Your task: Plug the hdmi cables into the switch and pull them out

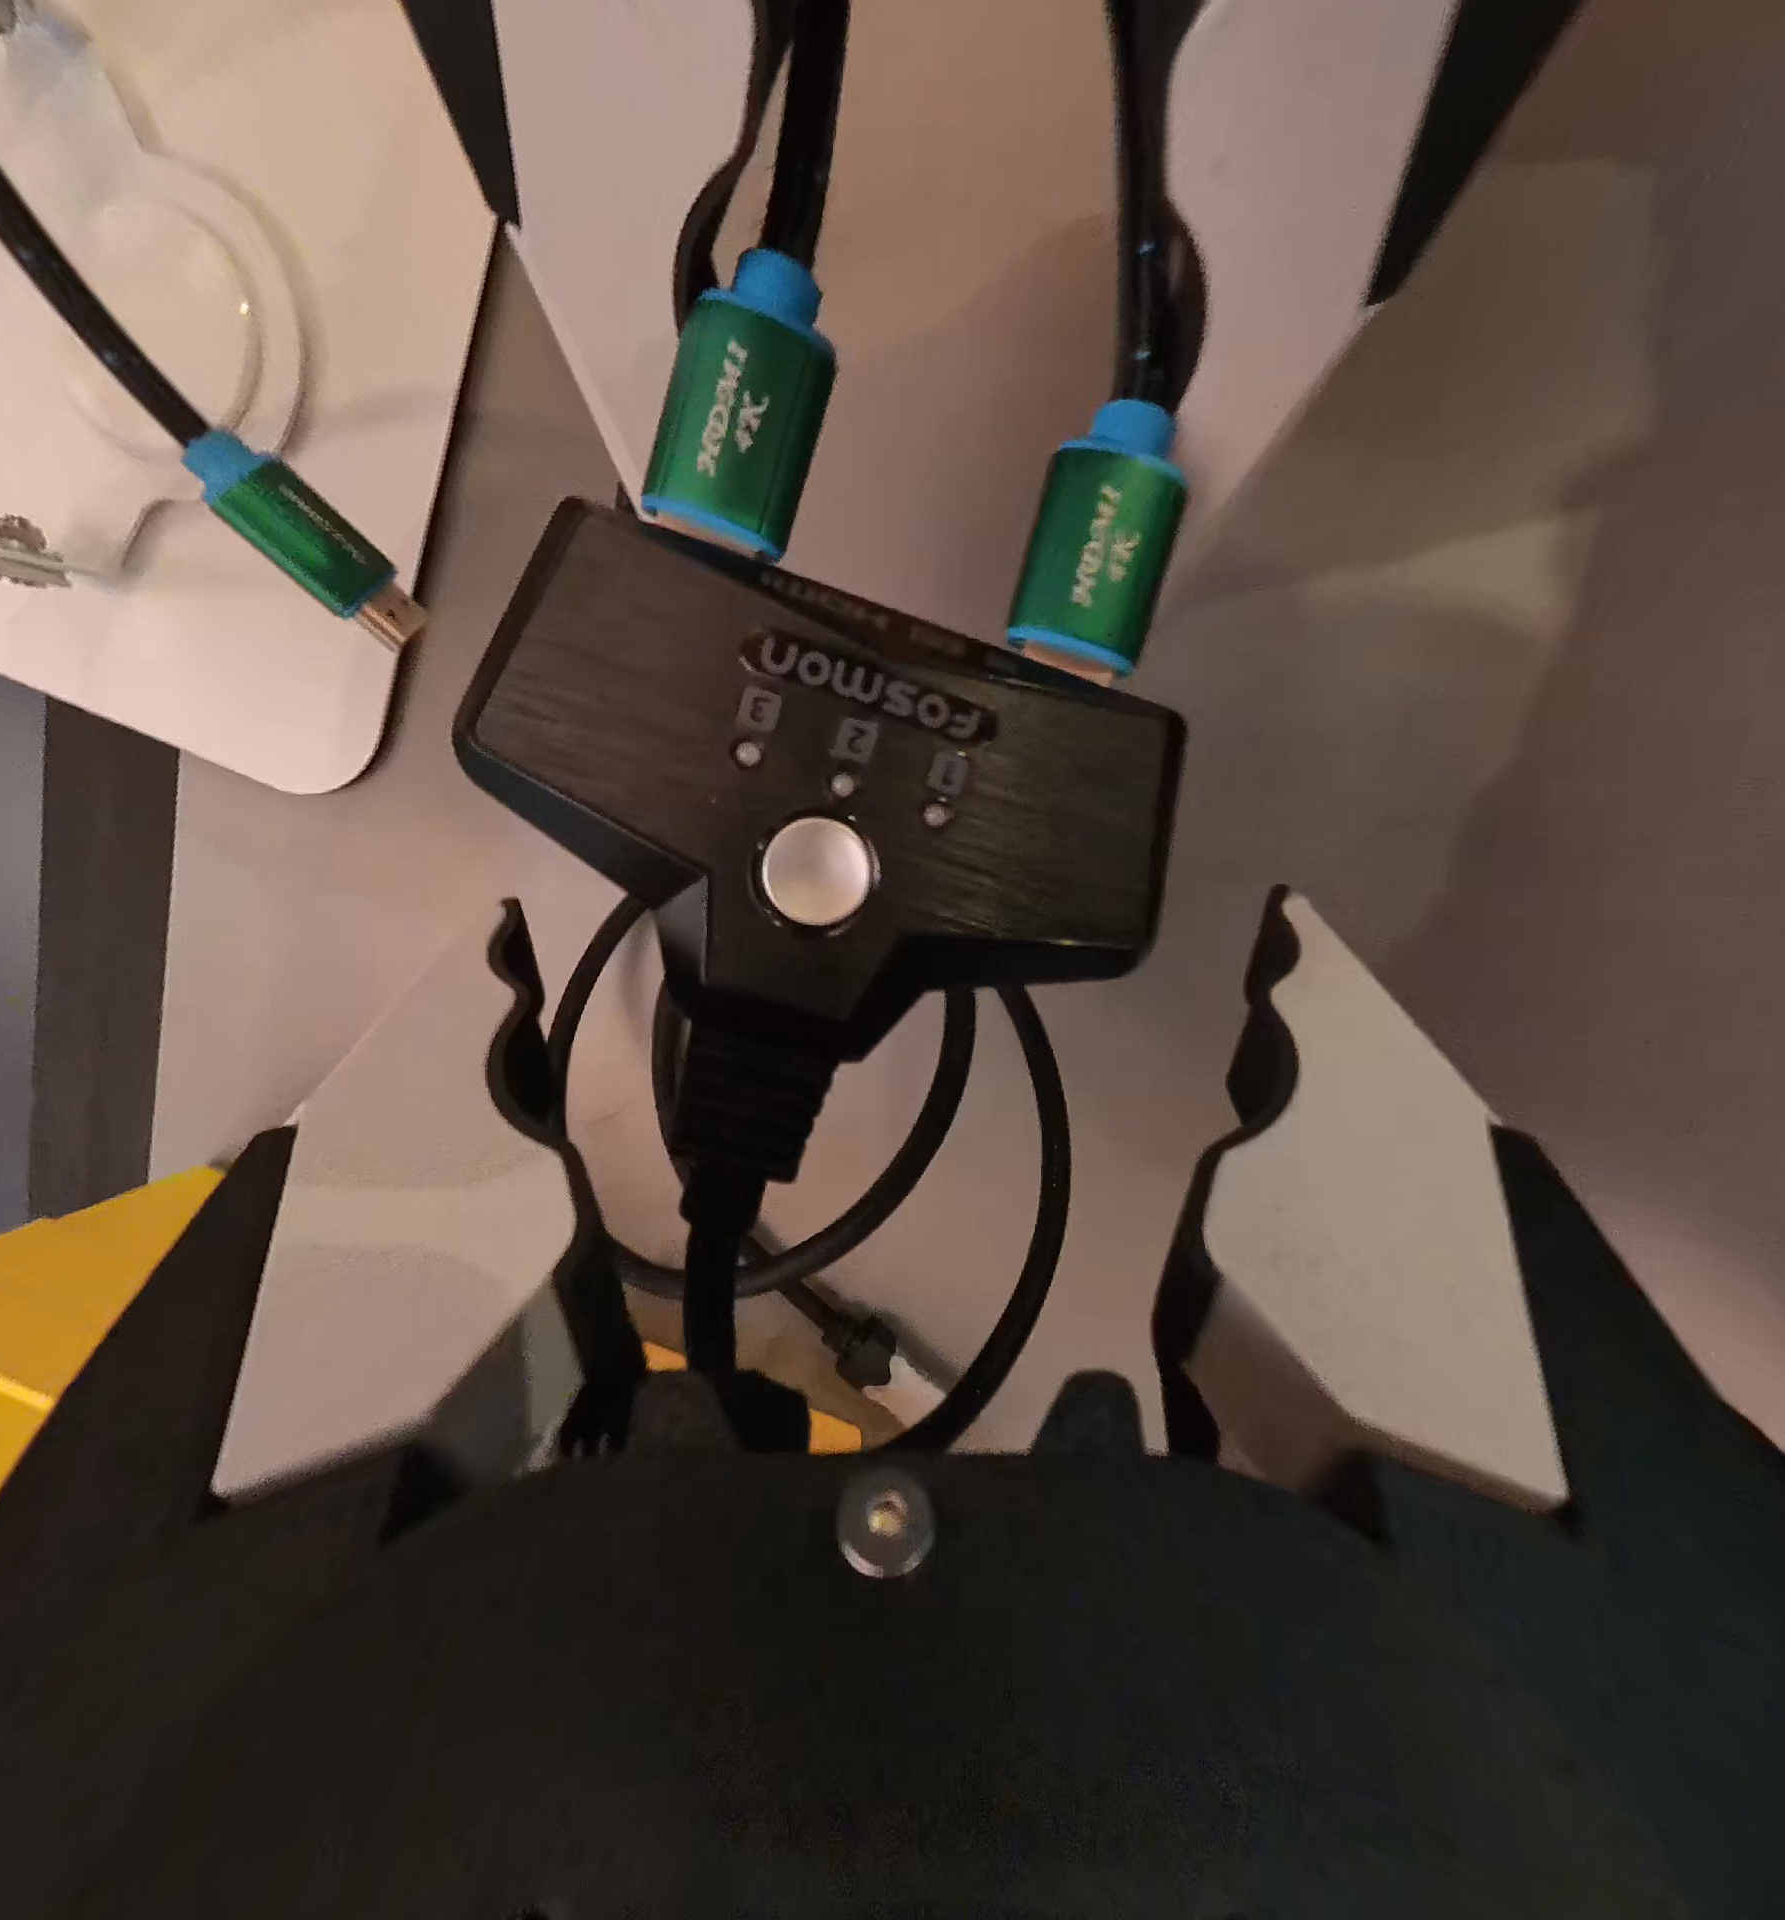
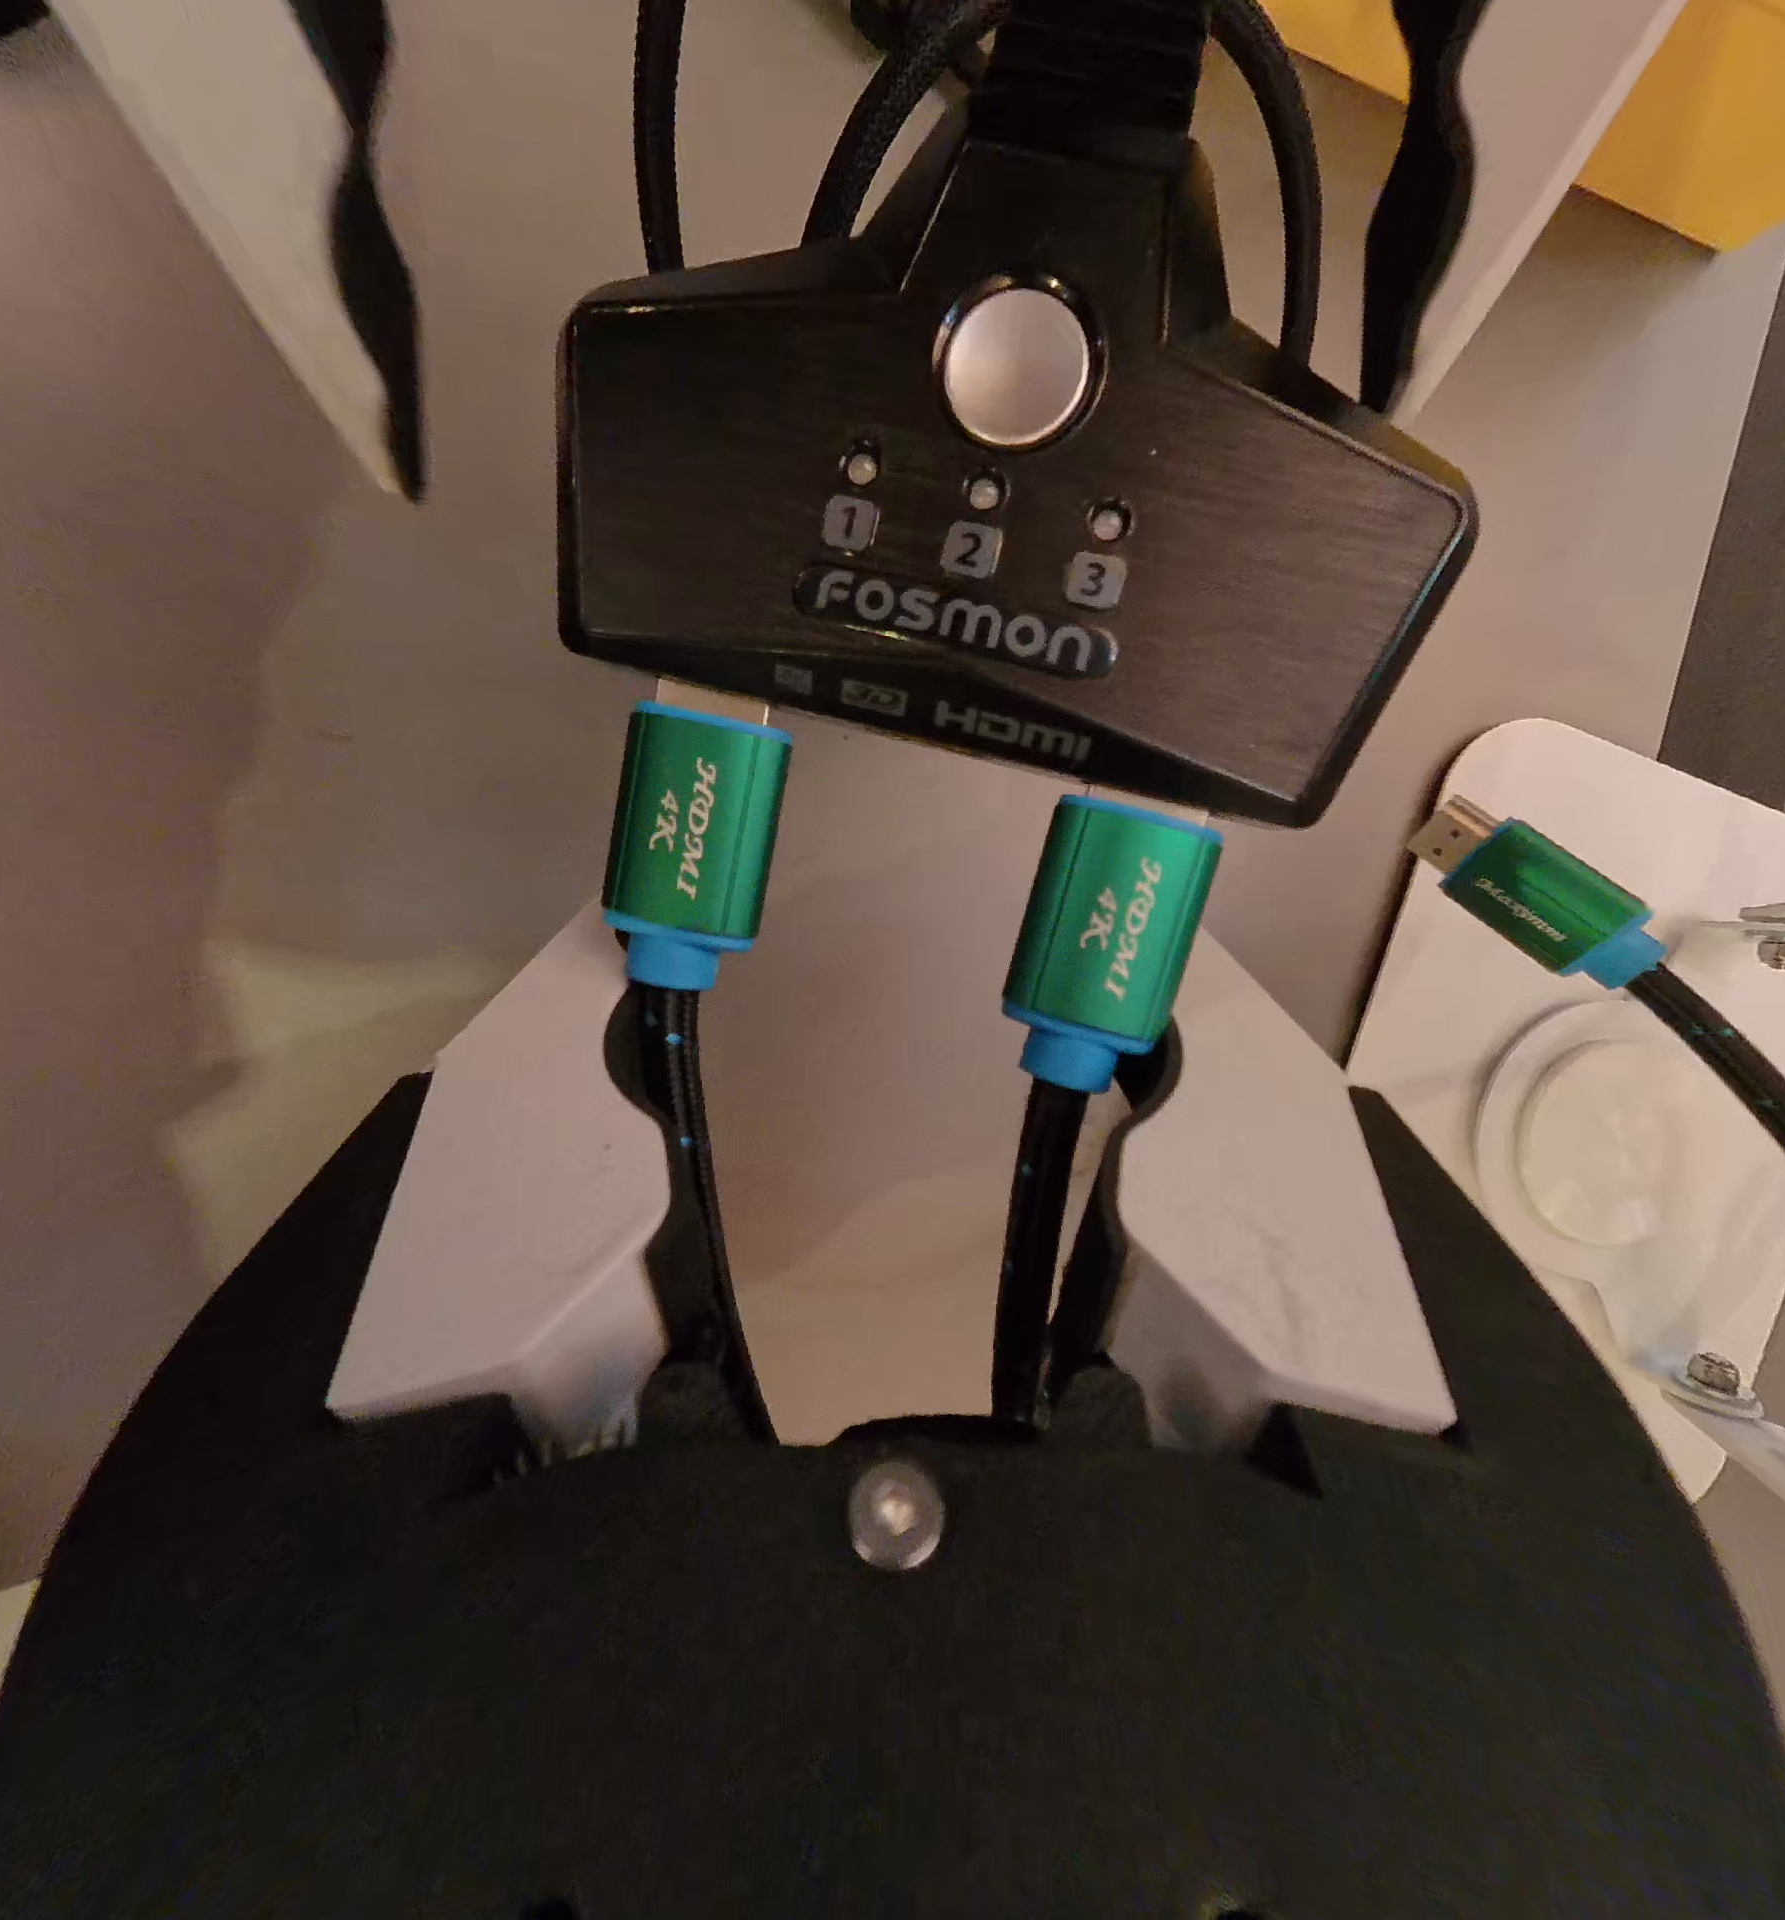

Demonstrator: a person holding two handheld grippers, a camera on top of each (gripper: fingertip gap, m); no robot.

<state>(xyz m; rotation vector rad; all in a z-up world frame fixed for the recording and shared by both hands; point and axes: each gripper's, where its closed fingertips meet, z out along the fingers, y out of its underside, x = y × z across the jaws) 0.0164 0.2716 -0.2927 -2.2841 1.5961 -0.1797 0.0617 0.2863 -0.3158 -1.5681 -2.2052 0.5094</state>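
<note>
Here the black brushed-metal HDMI switch (image 1: 815,769) with its round silver button (image 1: 817,869) lies flat on the pale grey desk (image 1: 1594,520), between the two tools that face each other across it. In the left wrist view the left tool (image 1: 883,1039) has its white, black-edged fingers (image 1: 389,1195) spread wide to either side of the switch's near end; they close on nothing, and the switch's ribbed black tail cable (image 1: 737,1122) runs back between them over a loose loop of thin black cord (image 1: 1033,1195). In the right wrist view the right tool (image 2: 888,1049) is likewise open, its white fingers (image 2: 514,1174) standing apart with two braided black cables passing between them, and I cannot tell whether the fingers touch those cables. Two green metal HDMI plugs with blue collars sit at the switch's port edge: the left green plug (image 2: 696,831) and the middle green plug (image 2: 1111,935) each meet the switch, a sliver of bare connector showing at each. A third green HDMI plug (image 2: 1537,899) lies unplugged well to the right of the switch, resting on a white plastic plate (image 2: 1594,1195) with its metal tip exposed. A yellow block (image 2: 1719,125) shows at the far right.
</note>
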